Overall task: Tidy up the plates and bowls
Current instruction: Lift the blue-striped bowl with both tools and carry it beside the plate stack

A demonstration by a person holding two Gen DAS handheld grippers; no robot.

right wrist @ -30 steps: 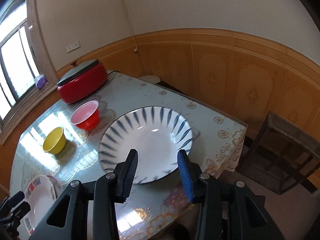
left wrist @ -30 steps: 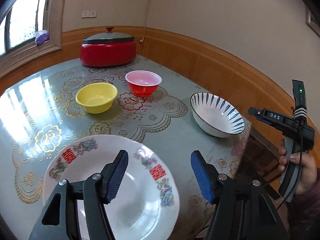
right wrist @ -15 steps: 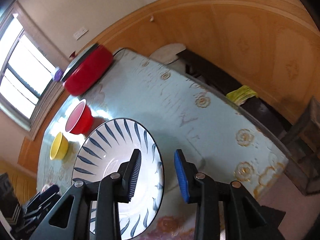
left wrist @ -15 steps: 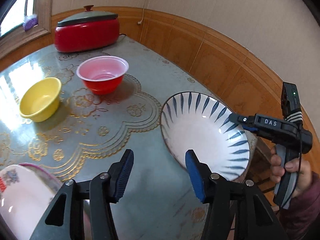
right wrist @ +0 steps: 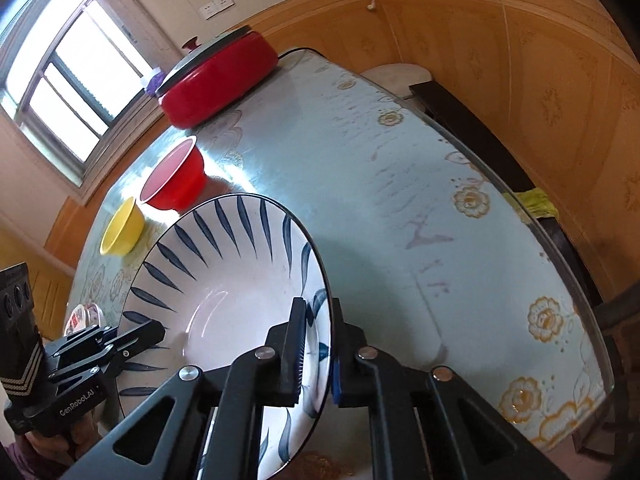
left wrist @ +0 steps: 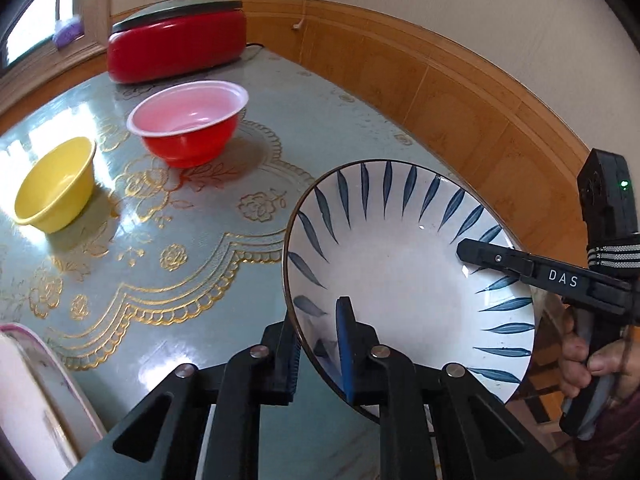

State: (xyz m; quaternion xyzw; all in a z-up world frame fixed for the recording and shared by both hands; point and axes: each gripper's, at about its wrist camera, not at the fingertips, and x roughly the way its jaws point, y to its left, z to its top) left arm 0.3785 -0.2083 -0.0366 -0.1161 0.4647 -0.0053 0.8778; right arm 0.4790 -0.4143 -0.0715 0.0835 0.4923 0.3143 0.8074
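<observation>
With both rims pinched, the blue-leaf bowl [left wrist: 400, 276] sits between the two tools: left hand-held gripper [left wrist: 320, 344] clamps the near rim, one pad inside and one outside, and right hand-held gripper [right wrist: 316, 344] clamps the opposite rim the same way. Both sets of jaws are pressed down onto the rim wall, nothing else between them. Bowl looks slightly tipped, though fisheye makes that hard to judge; whether its foot is off the worktop [left wrist: 224, 264] I cannot tell. Step in hand looks like a two-handed lift of this bowl. To do it well: keep both grips firm, raise both sides together so the rim does not twist in the pads, keep it level, and avoid dragging the glazed base across the glass-covered cloth. Ahead-left of the left hand-held gripper stand the red bowl [left wrist: 188, 124] and, further left, the yellow bowl [left wrist: 56, 186], apart from each other. White patterned plate [left wrist: 36, 396] lies at that tool's near left, only its edge showing. Red lidded cooker [left wrist: 176, 46] is far ahead, out of the way. Glazed rims are slick, so slipping is the likely risk.
</observation>
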